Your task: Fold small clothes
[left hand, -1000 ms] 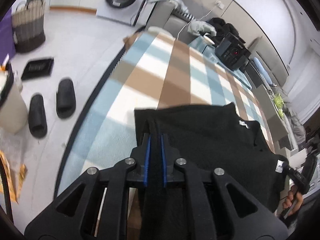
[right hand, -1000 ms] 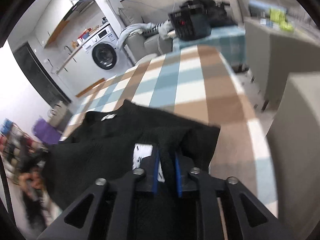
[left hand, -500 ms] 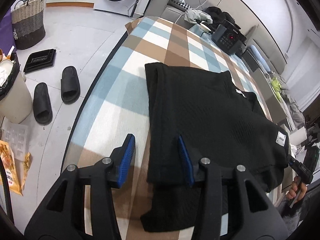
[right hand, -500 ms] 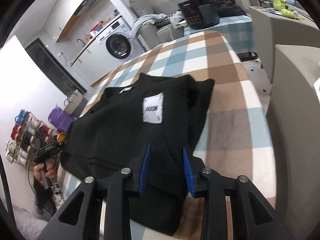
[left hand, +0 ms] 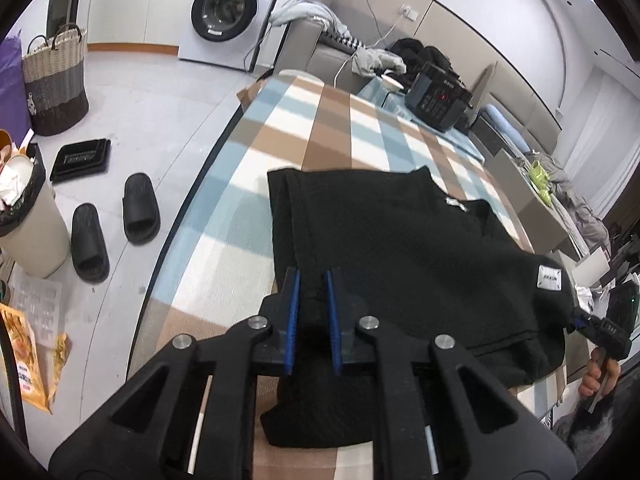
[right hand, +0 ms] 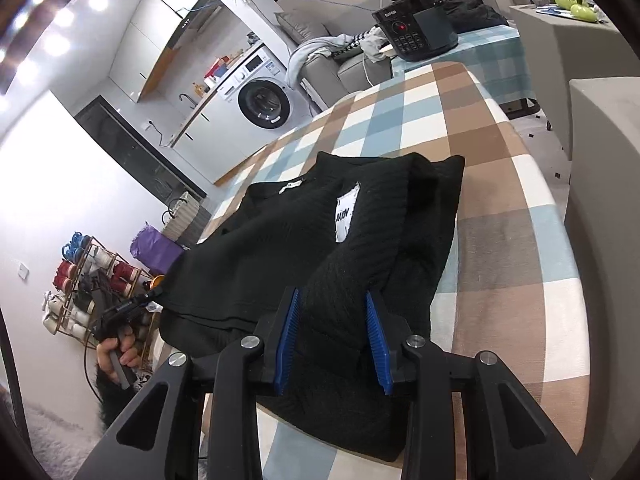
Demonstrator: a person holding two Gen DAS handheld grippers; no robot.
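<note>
A black knitted garment [left hand: 400,248] is lying spread across the checked bench [left hand: 328,128], with one side already folded in over the middle and a white label [right hand: 345,216] showing on top of that folded panel. The left tongs [left hand: 311,280] are sitting at the garment's near edge, on the side toward the slippers [left hand: 112,224] on the floor; their blue pads [left hand: 294,312] have just been closing and are now pinching a narrow ridge of the black knit between them. The right tongs [right hand: 332,304] are sitting at the garment's near edge on the opposite side, below the white label, with the blue pads [right hand: 376,344] partly apart and a thick bunched fold of the fabric filling the gap, both pads appearing to be pressing against it. Beyond the garment, at the far end of the bench, a black cooker [right hand: 416,26] is standing on a second checked surface, and a washing machine [left hand: 228,12] is standing farther off against the wall.
</note>
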